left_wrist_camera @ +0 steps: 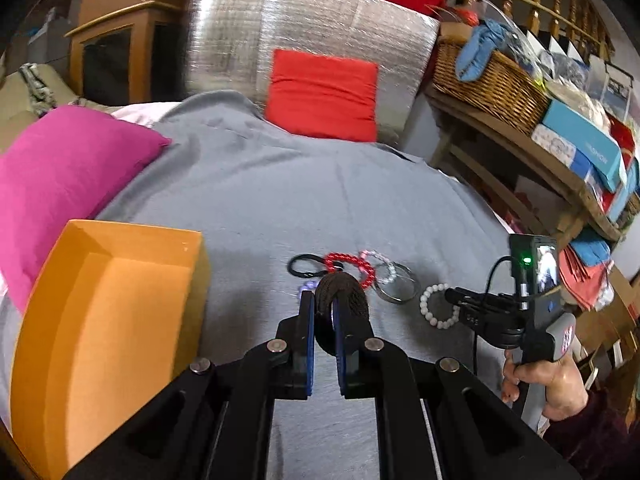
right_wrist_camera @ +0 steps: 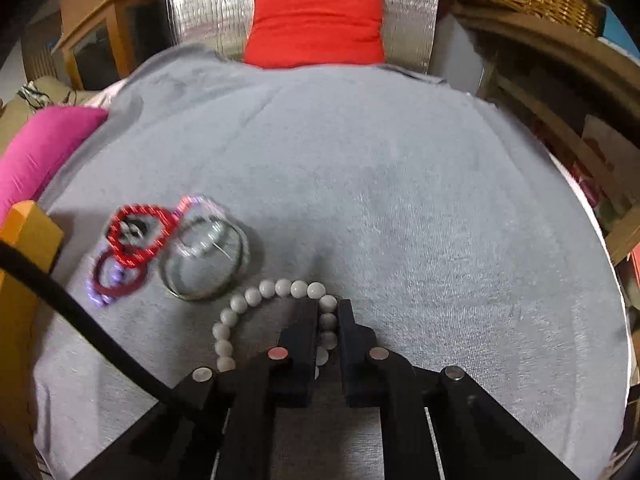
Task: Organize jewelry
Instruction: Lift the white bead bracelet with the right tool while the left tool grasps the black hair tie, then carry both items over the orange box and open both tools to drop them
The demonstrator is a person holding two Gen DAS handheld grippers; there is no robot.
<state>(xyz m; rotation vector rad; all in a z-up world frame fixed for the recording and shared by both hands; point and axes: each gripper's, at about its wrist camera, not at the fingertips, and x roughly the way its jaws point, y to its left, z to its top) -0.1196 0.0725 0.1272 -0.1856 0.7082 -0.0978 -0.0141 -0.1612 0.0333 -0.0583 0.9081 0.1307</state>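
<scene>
A bed covered by a grey blanket [right_wrist_camera: 360, 168] is seen. On it are laid an orange box [left_wrist_camera: 120, 320], bracelets including a white bead bracelet [right_wrist_camera: 256, 296], a pink pillow [left_wrist_camera: 60, 184] and a red cushion [right_wrist_camera: 316, 24].

**A cluttered bedroom around a grey-covered bed**

A soft grey fleece blanket [left_wrist_camera: 304, 184] fills the middle of both views. At its far edge, top centre, a square red fabric cushion [left_wrist_camera: 322, 94] leans against a silver quilted foil panel [left_wrist_camera: 312, 28]. A plump magenta pillow [left_wrist_camera: 60, 176] lies at the left edge. In the upper left stands a light wooden cabinet with dark glass doors [left_wrist_camera: 116, 52]. Along the right side runs a curved wooden shelf [left_wrist_camera: 532, 156] carrying a woven wicker basket [left_wrist_camera: 488, 84] and stacked blue and white cardboard boxes [left_wrist_camera: 584, 148]. Turned wooden balusters [left_wrist_camera: 532, 4] cross the upper right corner. Light glares off the foil.
</scene>
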